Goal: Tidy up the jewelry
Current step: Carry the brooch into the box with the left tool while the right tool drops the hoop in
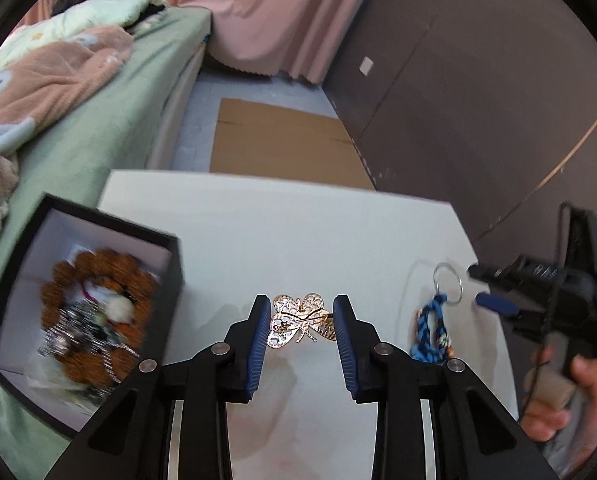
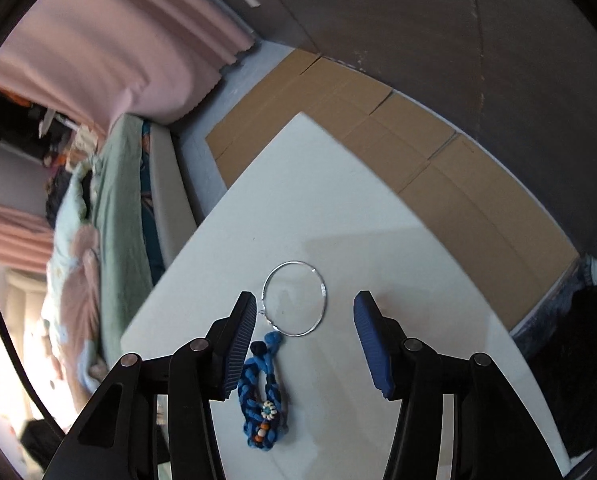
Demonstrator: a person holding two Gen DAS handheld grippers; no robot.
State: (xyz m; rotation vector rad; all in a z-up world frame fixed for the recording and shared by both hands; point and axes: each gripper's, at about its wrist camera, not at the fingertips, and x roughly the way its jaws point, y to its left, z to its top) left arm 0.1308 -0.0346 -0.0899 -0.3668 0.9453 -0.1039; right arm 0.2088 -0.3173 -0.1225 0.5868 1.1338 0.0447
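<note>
My left gripper (image 1: 300, 318) is shut on a gold butterfly brooch (image 1: 300, 322), gripped between its blue pads above the white table (image 1: 278, 232). A black jewelry box (image 1: 78, 300) at the left holds a brown bead bracelet (image 1: 94, 308) and silver pieces. A blue braided cord bracelet (image 2: 262, 396) and a thin silver hoop (image 2: 294, 298) lie on the table. My right gripper (image 2: 304, 316) is open over them, the bracelet beside its left pad. The right gripper also shows in the left wrist view (image 1: 494, 298), next to the blue bracelet (image 1: 432, 332) and hoop (image 1: 448, 284).
A bed with a green sheet (image 1: 98, 128) and blankets is left of the table. Flattened cardboard (image 1: 282, 144) lies on the floor beyond the table. A dark wall (image 1: 478, 80) and pink curtain (image 1: 278, 12) stand behind.
</note>
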